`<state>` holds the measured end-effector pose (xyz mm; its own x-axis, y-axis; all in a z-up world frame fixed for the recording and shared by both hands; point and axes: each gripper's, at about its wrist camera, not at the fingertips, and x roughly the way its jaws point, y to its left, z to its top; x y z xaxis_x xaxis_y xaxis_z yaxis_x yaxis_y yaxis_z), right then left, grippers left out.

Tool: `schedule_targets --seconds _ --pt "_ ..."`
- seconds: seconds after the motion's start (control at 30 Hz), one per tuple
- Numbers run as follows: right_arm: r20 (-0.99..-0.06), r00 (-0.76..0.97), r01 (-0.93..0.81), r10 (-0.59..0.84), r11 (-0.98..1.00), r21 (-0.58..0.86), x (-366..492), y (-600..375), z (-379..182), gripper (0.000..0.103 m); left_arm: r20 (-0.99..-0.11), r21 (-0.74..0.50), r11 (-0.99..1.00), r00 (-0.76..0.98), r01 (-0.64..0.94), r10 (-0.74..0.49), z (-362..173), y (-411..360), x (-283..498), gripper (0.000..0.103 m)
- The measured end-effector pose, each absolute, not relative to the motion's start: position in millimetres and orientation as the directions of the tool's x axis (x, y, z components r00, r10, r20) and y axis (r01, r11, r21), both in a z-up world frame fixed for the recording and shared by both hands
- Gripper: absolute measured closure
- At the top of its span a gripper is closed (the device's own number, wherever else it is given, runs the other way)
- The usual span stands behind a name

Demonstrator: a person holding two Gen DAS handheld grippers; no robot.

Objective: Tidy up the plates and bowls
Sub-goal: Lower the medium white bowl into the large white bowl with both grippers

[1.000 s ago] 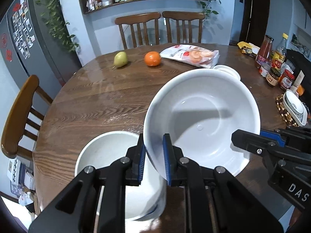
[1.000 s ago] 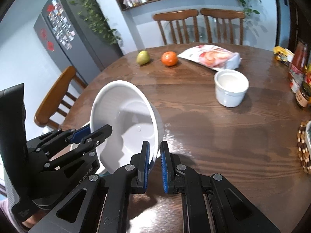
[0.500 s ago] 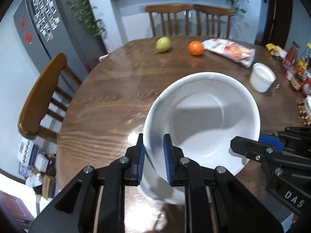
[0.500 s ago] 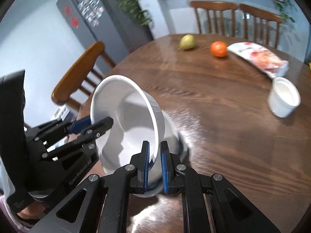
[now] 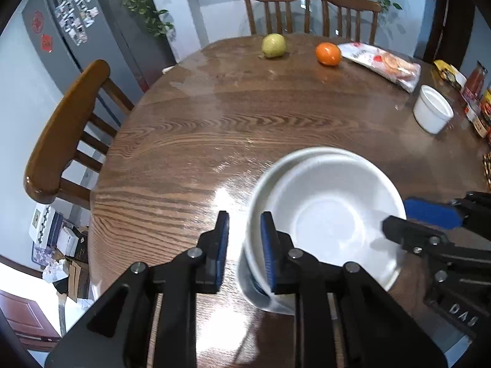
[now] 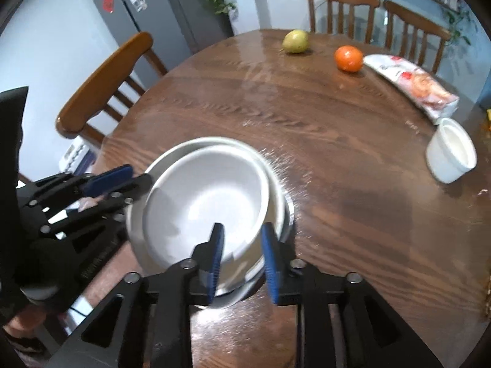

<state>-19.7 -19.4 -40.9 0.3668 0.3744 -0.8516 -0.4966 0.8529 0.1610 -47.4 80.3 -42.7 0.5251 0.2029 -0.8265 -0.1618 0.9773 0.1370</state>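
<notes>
Upper bowl [image 5: 334, 224]: white, nested inside a second white bowl, sits slightly tilted and off-centre, near the table's front edge; both are motion-blurred
Lower bowl [image 5: 267, 181]: white, on the wooden table [image 5: 214, 128]; its rim shows as a crescent on the far and left side of the upper bowl
Left gripper [image 5: 244, 253]: fingers apart, blue pads visible; the stacked rims stand in the gap, nearer the right-hand pad; whether that pad touches cannot be told; the left-hand pad is clear of the bowls
Right gripper [image 6: 242, 263]: fingers apart, straddling the near rim of the stack; one pad lies over the upper bowl's inside, the other outside the stack; contact cannot be told
Each gripper in the other's view: right gripper at the stack's right edge in the left wrist view, left gripper at its left edge in the right wrist view, both spread
Small white cup [image 6: 451, 150]: upright, on the right side of the table, well apart from the stack
Snack bag [image 6: 411, 84]: lying flat, just beyond the cup
Orange [image 6: 348, 58]: beside the bag's far end
Pear [image 6: 295, 41]: left of the orange, near the far edge
Chairs: one at the table's left [image 5: 66, 125], two behind the far edge
</notes>
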Motion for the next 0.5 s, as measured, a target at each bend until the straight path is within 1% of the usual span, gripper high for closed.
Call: schedule_targets --seconds 0.03,0.07,0.13,0.17,0.23,0.3,0.33,0.37,0.4,0.43,0.47,0.5 --pt "-0.85 0.375 -0.488 0.37 0.858 0.158 -18.3 -20.6 -40.8 0.064 -0.824 0.142 0.974 0.524 -0.174 0.214 -43.2 83.2 -46.4 0.068" --pt "-0.847 0.384 -0.476 0.366 0.865 0.158 -16.8 -22.9 -40.3 0.06 -0.822 0.15 0.97 0.52 -0.193 0.231 -44.1 87.9 -45.9 0.059" --pt "-0.841 0.4 -0.466 0.364 0.871 0.155 -15.0 -24.0 -39.4 0.058 -0.817 0.142 0.969 0.528 -0.202 0.23 -44.5 91.9 -45.5 0.057" --pt "-0.842 0.402 -0.465 0.359 0.873 0.15 -13.5 -24.4 -40.2 0.055 -0.825 0.132 0.971 0.522 -0.199 0.219 -46.7 93.6 -44.0 0.057" --pt "-0.854 0.377 -0.459 0.359 0.873 0.164 -7.0 -23.5 -46.9 0.054 -0.839 0.114 0.975 0.507 -0.19 0.197 -51.3 94.3 -40.4 0.059" --pt "-0.866 0.315 -0.46 0.389 0.86 0.22 0.0 -21.1 -58.1 0.056 -0.856 0.105 0.976 0.483 -0.19 0.186 -59.1 95.3 -36.4 0.06" --pt "-0.867 0.303 -0.456 0.396 0.859 0.233 1.4 -20.1 -60.9 0.06 -0.861 0.086 0.978 0.479 -0.192 0.17 -61.0 96.8 -36.0 0.065" --pt "-0.867 0.295 -0.462 0.402 0.854 0.239 1.9 -18.2 -63.4 0.072 -0.867 0.071 0.979 0.474 -0.19 0.155 -61.9 97.1 -36.2 0.07" --pt "-0.865 0.291 -0.47 0.408 0.849 0.242 1.2 -16.7 -64.7 0.075 -0.871 0.057 0.981 0.471 -0.185 0.14 -63.1 97.5 -35.5 0.072" --pt "-0.865 0.295 -0.474 0.405 0.849 0.236 1.2 -15.3 -65.4 0.076 -0.871 0.049 0.982 0.474 -0.18 0.131 -62.6 96.9 -35.2 0.079" --pt "-0.866 0.297 -0.48 0.403 0.847 0.229 0.7 -14.1 -65.5 0.076 -0.871 0.039 0.985 0.477 -0.17 0.117 -61.9 95.2 -34.9 0.091" --pt "-0.866 0.301 -0.487 0.4 0.845 0.221 -0.1 -12.5 -65.2 0.077 -0.877 0.019 0.988 0.472 -0.155 0.091 -62.1 93.1 -34.1 0.097"
